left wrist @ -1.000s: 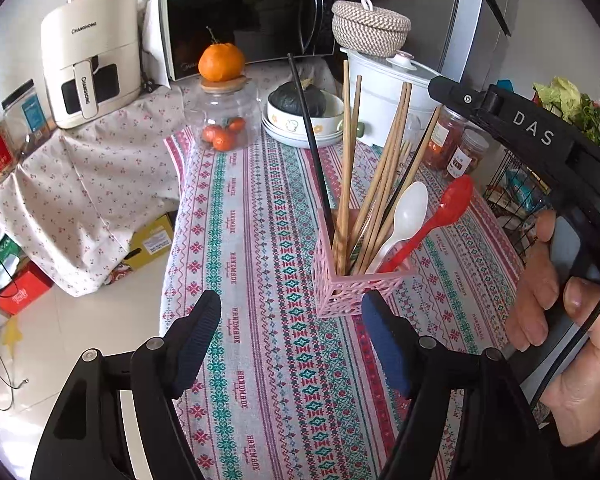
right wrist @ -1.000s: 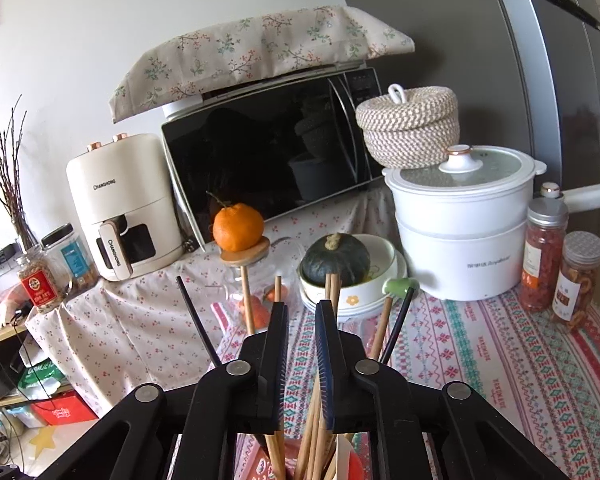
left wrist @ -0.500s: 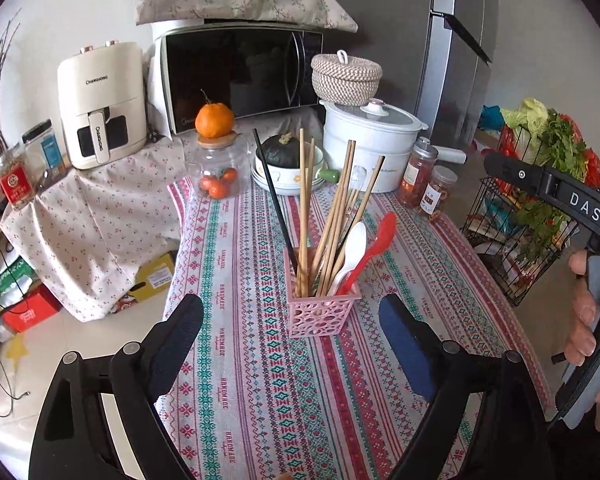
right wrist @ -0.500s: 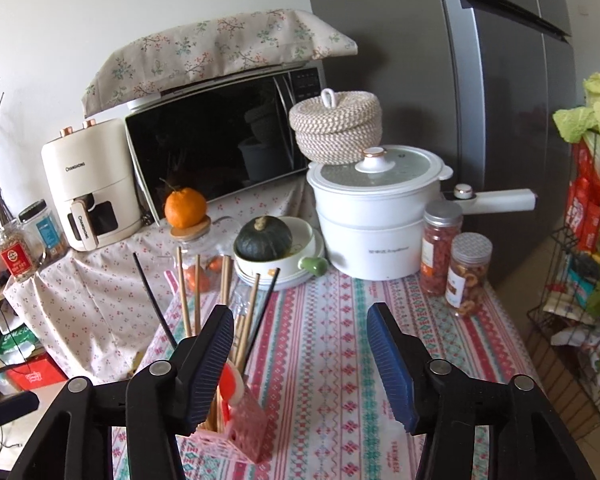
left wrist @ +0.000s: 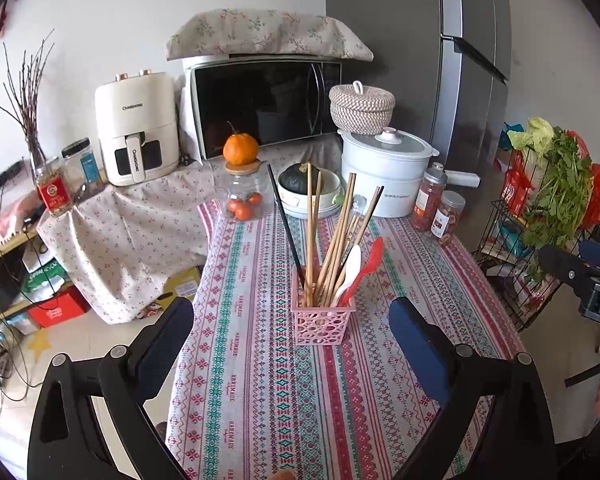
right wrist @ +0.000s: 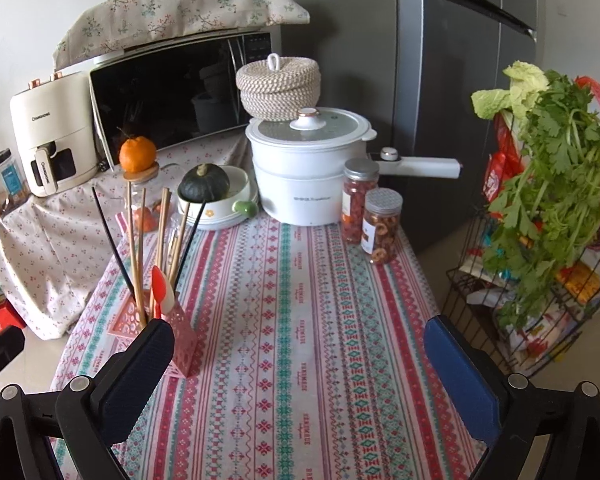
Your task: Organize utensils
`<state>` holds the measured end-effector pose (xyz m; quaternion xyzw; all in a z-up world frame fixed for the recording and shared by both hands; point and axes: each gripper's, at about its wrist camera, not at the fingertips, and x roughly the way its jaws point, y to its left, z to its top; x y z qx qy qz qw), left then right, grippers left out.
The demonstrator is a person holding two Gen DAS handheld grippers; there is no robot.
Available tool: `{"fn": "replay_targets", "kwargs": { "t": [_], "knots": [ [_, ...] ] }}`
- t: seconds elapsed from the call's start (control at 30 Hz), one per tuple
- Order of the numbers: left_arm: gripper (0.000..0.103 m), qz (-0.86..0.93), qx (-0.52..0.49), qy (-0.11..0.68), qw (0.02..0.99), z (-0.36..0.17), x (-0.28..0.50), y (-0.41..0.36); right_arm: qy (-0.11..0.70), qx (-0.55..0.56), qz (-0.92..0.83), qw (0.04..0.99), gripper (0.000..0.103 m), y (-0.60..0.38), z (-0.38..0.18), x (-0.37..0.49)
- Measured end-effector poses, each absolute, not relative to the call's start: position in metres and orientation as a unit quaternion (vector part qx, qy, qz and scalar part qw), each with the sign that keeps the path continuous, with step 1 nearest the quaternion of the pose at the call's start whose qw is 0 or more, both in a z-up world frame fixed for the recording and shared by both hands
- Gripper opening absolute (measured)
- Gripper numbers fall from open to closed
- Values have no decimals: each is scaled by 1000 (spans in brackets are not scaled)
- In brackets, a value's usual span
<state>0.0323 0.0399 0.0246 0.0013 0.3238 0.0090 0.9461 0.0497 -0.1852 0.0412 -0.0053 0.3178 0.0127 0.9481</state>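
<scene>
Since every chopstick point(left wrist: 310, 236) and spoon point(left wrist: 350, 272) we see stands in the pink holder point(left wrist: 324, 322), sorting looks finished; near it, left tongs point(left wrist: 292, 340) and right tongs point(right wrist: 300, 356) spread empty, though loose pieces may lie unseen.

White wall point(left wrist: 100, 20); grey fridge point(right wrist: 440, 80); patterned tablecloth point(right wrist: 300, 320); pale floor point(left wrist: 80, 344).
</scene>
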Motion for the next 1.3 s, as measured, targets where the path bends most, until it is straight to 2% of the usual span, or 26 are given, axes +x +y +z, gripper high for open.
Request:
{"fn": "replay_targets", "kwargs": {
  "t": [1.3],
  "knots": [
    [99, 16, -1, 301, 953, 35, 25, 34, 320, -30, 11, 947, 102, -167, 40, 50]
  ]
}}
